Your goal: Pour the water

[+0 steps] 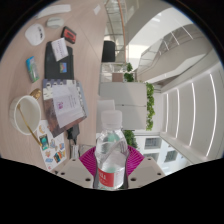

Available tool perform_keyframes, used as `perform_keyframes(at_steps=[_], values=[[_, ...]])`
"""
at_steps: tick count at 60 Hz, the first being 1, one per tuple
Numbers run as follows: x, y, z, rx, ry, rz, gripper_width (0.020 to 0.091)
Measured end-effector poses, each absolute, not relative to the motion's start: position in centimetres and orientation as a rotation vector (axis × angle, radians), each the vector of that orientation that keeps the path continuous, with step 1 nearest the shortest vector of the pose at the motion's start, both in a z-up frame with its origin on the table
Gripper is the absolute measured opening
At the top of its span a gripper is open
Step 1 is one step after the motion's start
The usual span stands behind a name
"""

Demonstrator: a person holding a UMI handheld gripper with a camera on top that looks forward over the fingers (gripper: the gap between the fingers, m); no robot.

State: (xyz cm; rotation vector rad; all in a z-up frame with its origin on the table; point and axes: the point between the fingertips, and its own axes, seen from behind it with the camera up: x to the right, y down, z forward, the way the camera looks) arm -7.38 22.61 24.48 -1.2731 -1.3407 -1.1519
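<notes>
Bottle: a clear water bottle (111, 160) with a red label sits between the claw (111, 172) fingers
Claw: both pink pads (86, 160) look pressed on the bottle's sides
Feel: likely light, thin and squashy, a bit slippery; hold the middle, at the label
Around: a table (30, 90) with papers (66, 103) and a bowl (24, 108), well apart from the bottle

One water bottle (110, 160) stands between the jaws. On the counter (30, 95) at ten o'clock lie one round white lid (35, 33) and one black notebook (57, 57).
</notes>
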Motion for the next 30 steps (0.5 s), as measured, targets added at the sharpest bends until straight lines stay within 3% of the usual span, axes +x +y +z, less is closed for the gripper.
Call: perform_keyframes(at_steps=[5,9,14,19,21,22,28,30], values=[[-3.8,22.6,28.3,-1.449,-0.901,-0.835,0.0339],[-0.9,21.8,28.3,-1.562,-0.595,-0.519,0.0363],[2.5,18.7,23.8,-1.656,-0.210,-0.119,0.0404],[5.5,17.8,20.7,-1.713,-0.091,0.052,0.0426],[5.5,16.9,16.7,-1.722,-0.071,0.046,0.0466],[6.6,17.1,17.4,-1.738,-0.100,0.023,0.0460],[7.3,15.9,12.7,-1.788,-0.110,0.068,0.0460],[7.9,15.6,12.5,-1.806,-0.102,0.074,0.0461]])
